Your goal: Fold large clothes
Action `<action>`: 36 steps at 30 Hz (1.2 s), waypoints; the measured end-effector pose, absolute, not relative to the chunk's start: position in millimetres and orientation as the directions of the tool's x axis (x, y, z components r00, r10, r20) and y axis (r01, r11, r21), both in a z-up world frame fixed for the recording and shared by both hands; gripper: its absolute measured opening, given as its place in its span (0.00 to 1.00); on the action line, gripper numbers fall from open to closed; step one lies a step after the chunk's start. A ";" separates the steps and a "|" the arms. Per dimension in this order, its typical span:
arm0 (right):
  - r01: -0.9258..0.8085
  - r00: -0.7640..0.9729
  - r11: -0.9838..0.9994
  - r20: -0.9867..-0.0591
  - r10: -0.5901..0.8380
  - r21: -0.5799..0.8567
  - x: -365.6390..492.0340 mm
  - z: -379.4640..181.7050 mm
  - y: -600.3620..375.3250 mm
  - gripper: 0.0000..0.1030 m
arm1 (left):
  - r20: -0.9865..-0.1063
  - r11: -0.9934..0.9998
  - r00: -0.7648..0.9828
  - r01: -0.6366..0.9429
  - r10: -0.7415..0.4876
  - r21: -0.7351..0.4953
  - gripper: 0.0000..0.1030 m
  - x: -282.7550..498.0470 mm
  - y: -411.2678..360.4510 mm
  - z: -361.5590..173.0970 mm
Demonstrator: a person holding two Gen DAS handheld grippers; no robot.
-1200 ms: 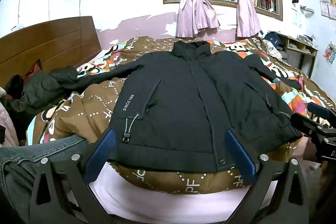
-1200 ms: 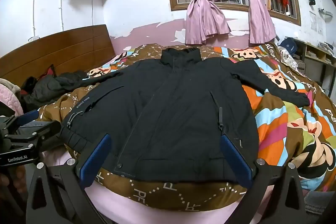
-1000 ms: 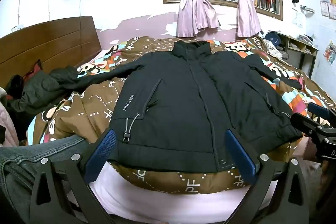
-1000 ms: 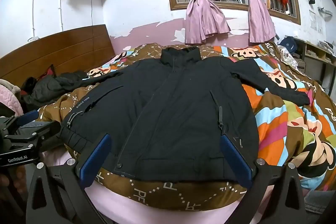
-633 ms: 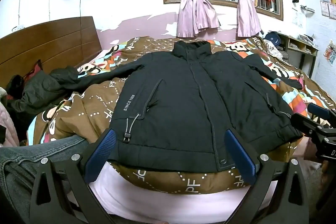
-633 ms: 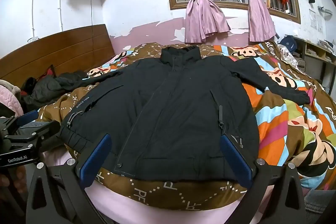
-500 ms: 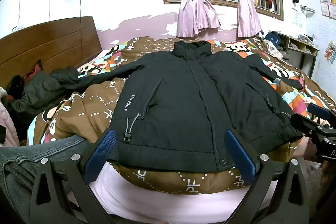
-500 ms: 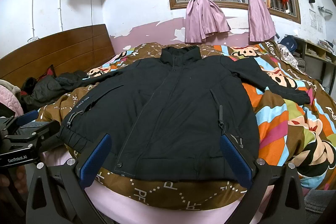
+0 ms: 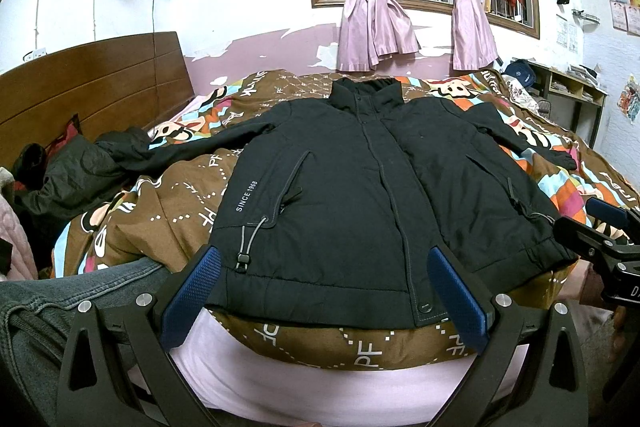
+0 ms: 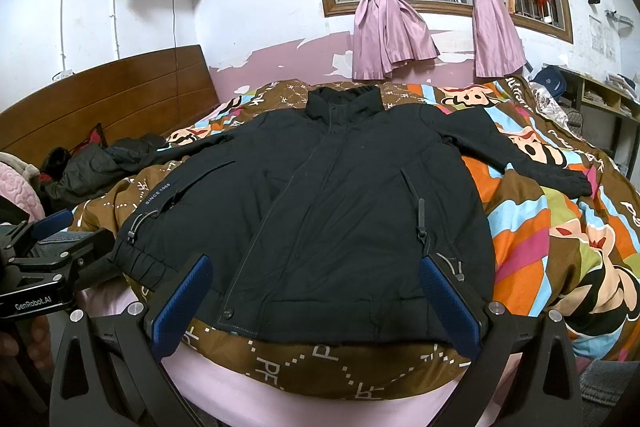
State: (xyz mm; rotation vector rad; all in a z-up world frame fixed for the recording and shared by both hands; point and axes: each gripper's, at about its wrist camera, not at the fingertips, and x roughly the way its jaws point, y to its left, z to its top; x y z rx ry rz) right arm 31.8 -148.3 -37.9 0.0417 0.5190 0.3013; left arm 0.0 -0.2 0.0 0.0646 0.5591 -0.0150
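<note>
You are holding both grippers level at the foot of the bed, fingers pointing forward over the hem of a black jacket [image 9: 344, 187] that is lying front-up and spread flat on a brown cartoon-print quilt [image 9: 160, 211]. Your left gripper [image 9: 324, 291] is hovering just short of the hem on the jacket's left half, its blue-padded fingers [image 9: 192, 291] spread wide and gripping nothing. Your right gripper [image 10: 316, 295] is sitting at the same height beside it, jaws likewise parted wide and empty, framing the hem near the bottom snap and the right pocket zipper. Each tool is showing at the edge of the other's view: the left one is appearing at the far left of the right wrist camera, the right one at the far right of the left wrist camera, so the two are being held side by side, apart from each other.

The jacket's collar is pointing toward the window with pink curtains [image 10: 388, 11], and both sleeves are stretching outward, the left one reaching toward a heap of dark clothing [image 9: 76, 171] by the wooden headboard [image 9: 92, 83], the right one lying across the orange-and-blue part of the quilt. Your denim-covered leg [image 9: 60, 291] is showing at the lower left of the left wrist view, against the mattress edge.
</note>
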 end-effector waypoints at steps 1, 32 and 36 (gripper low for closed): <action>-0.273 0.825 0.955 -0.482 0.294 0.116 31.9 -38.1 -148.4 1.00 | -0.531 0.998 0.848 0.032 0.003 0.057 0.98 0.0 -0.1 0.0; -0.273 0.822 0.955 -0.487 0.296 0.120 34.1 -40.2 -149.6 1.00 | -0.529 0.998 0.849 0.031 0.006 0.061 0.98 0.1 -0.2 0.0; -0.273 0.821 0.954 -0.488 0.296 0.121 34.4 -40.3 -149.9 1.00 | -0.529 0.998 0.849 0.031 0.006 0.061 0.98 0.1 -0.2 0.1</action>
